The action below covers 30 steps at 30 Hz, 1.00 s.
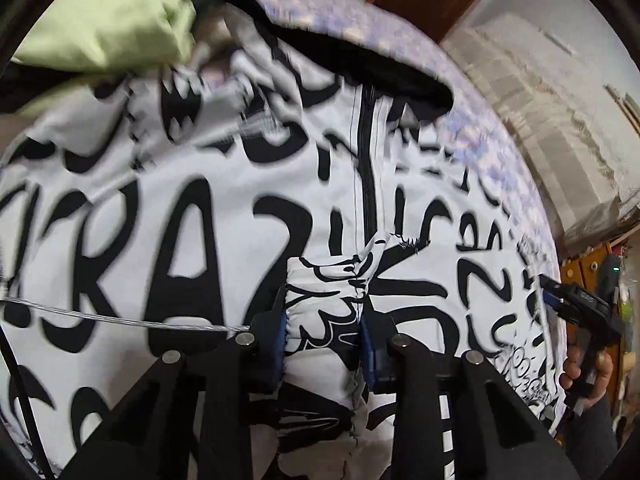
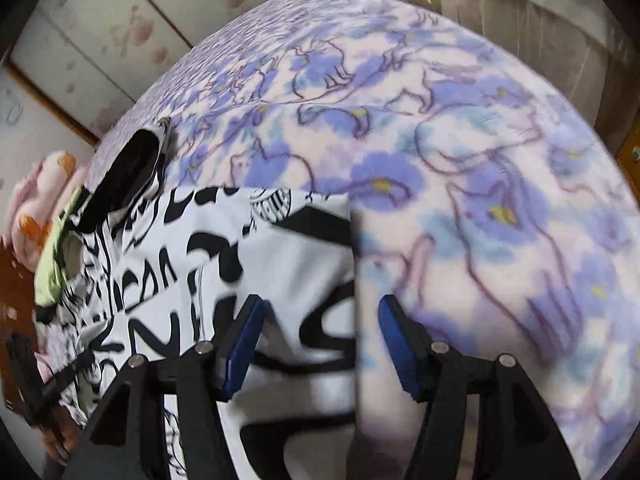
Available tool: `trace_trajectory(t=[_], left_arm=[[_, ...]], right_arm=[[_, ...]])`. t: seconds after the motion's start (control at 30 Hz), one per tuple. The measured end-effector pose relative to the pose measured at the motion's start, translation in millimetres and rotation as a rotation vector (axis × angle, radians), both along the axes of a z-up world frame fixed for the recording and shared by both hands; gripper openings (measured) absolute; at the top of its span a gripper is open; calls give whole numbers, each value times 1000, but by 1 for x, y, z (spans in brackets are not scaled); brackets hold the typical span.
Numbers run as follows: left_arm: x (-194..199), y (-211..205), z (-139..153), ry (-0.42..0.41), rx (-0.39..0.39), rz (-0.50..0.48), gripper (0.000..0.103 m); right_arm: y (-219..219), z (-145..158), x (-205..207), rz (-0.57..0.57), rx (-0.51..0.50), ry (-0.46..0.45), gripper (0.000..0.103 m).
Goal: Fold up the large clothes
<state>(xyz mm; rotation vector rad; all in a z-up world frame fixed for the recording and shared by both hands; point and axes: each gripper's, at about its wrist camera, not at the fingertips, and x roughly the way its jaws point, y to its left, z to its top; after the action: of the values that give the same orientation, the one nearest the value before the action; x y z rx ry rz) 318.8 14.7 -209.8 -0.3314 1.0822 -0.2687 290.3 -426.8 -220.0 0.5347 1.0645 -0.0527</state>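
Note:
A large white jacket with black graffiti lettering lies spread on a bed, its black zipper running up the middle to a black-lined collar. My left gripper is shut on a bunched sleeve cuff of the jacket, held over its front. My right gripper is open and empty, hovering over the jacket's right edge where it meets the blanket. The right gripper also shows in the left wrist view at the jacket's far right side.
A purple and blue floral blanket covers the bed. A light green garment lies at the jacket's upper left. A pink plush sits by the bed's far side. Curtains and wooden furniture stand beyond the bed.

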Motion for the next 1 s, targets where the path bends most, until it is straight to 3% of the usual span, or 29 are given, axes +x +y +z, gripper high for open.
trace_trajectory(t=[0.07, 0.1, 0.13, 0.27, 0.37, 0.47, 0.5, 0.57, 0.6, 0.67, 0.8, 0.93, 0.97, 1.0], left_arm=[[-7, 5, 11, -52, -10, 24, 27], [-9, 7, 15, -66, -14, 33, 27], [-11, 8, 20, -88, -19, 45, 27], [-18, 3, 31, -177, 45, 72, 27], [-12, -4, 5, -94, 77, 71, 27], [-8, -6, -19, 8, 115, 80, 31], [-10, -4, -17, 3, 108, 85, 34], [-13, 0, -11, 28, 92, 80, 57], [-16, 4, -8, 44, 75, 71, 71], [-25, 11, -5, 53, 56, 56, 72], [-48, 24, -9, 111, 21, 33, 72], [-71, 25, -17, 118, -24, 23, 72], [-73, 23, -16, 109, -16, 21, 71], [-75, 19, -16, 101, -10, 19, 64]], right_arm=[[2, -1, 4, 6, 5, -14, 53], [8, 3, 7, 39, -29, -26, 15], [14, 7, 10, 68, -60, -23, 5], [26, 30, 11, 93, -163, -106, 4], [27, 11, 16, 72, -227, -39, 6], [26, 8, 14, 56, -240, 1, 15], [23, 14, 8, 43, -209, 10, 18], [21, 26, -3, 63, -155, 0, 26], [23, 32, -14, 79, -145, -9, 35], [27, 41, -40, 110, -145, -17, 42], [38, 47, -94, 164, -160, -4, 42], [47, 38, -131, 161, -85, 22, 42], [51, 34, -136, 161, -78, 32, 42], [55, 31, -139, 161, -90, 43, 42]])
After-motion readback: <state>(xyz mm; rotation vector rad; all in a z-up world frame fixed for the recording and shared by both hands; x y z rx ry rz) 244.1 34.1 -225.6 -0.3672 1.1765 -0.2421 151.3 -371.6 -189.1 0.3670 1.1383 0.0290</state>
